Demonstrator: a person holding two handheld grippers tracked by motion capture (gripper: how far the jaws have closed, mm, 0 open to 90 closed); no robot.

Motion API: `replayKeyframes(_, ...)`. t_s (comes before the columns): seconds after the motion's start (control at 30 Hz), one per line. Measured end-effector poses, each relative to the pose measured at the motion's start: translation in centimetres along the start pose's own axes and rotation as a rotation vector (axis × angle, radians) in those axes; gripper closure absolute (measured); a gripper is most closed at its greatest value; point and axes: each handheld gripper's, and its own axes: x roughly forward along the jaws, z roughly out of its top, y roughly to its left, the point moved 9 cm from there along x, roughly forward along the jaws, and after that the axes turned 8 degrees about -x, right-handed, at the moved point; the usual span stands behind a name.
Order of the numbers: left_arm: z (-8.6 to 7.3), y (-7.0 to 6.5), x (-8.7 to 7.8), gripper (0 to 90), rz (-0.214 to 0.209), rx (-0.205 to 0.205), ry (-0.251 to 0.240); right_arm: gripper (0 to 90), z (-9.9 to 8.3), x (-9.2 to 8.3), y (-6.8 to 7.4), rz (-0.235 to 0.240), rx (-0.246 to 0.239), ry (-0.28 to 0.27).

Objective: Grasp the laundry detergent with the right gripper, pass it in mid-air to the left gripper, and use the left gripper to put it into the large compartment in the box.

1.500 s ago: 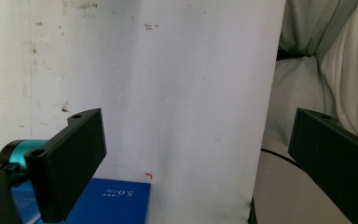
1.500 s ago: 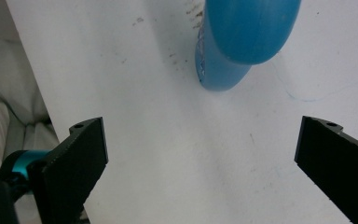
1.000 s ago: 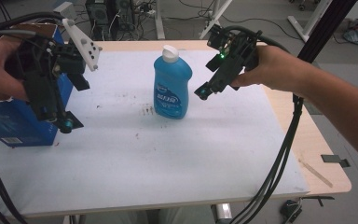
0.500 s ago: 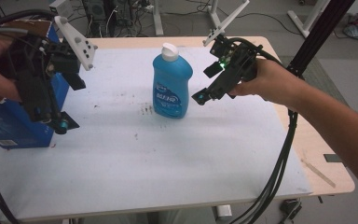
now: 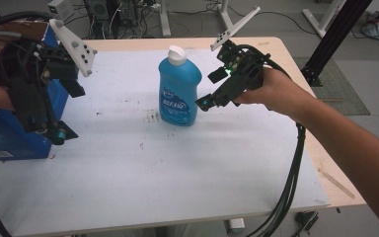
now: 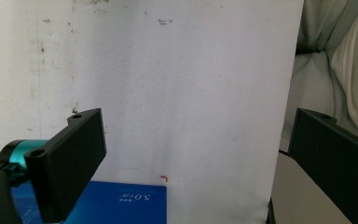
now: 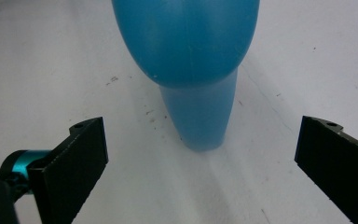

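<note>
At the far left of the high view a blue box (image 5: 10, 136) lies on the white table cover (image 5: 177, 177), one of its kind, and the left gripper (image 5: 54, 132) hangs just above its near corner with jaws spread wide and nothing between them — parked out of the way, I judge, so the middle stays free for the other hand. In the left gripper view the box (image 6: 121, 203) peeps in at the bottom edge, under the open jaws. Toward the middle stands one blue bottle (image 5: 178, 89) with a white cap (image 5: 176, 54), upright and alone on the cover, well apart from the box. Just to its right the right gripper (image 5: 212, 91) points at its side, jaws wide and holding nothing, near the bottle but not touching — lined up, it seems, to close round the body. In the right gripper view the bottle (image 7: 191, 60) sits centred between the two jaws. So: one box, one bottle, two grippers, both empty.
</note>
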Motion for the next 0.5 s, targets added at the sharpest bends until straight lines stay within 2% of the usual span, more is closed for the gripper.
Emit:
replayKeyframes(0.4,-0.2,0.1,0.0,4.1,0.003,-0.002,0.004,1.8,0.7,2.0,0.0,0.020,-0.016,-0.038)
replayKeyframes(0.5,-0.3,0.1,0.0,4.1,0.003,-0.014,0.003,1.8,0.8,2.4,0.1,0.023,-0.019,-0.046)
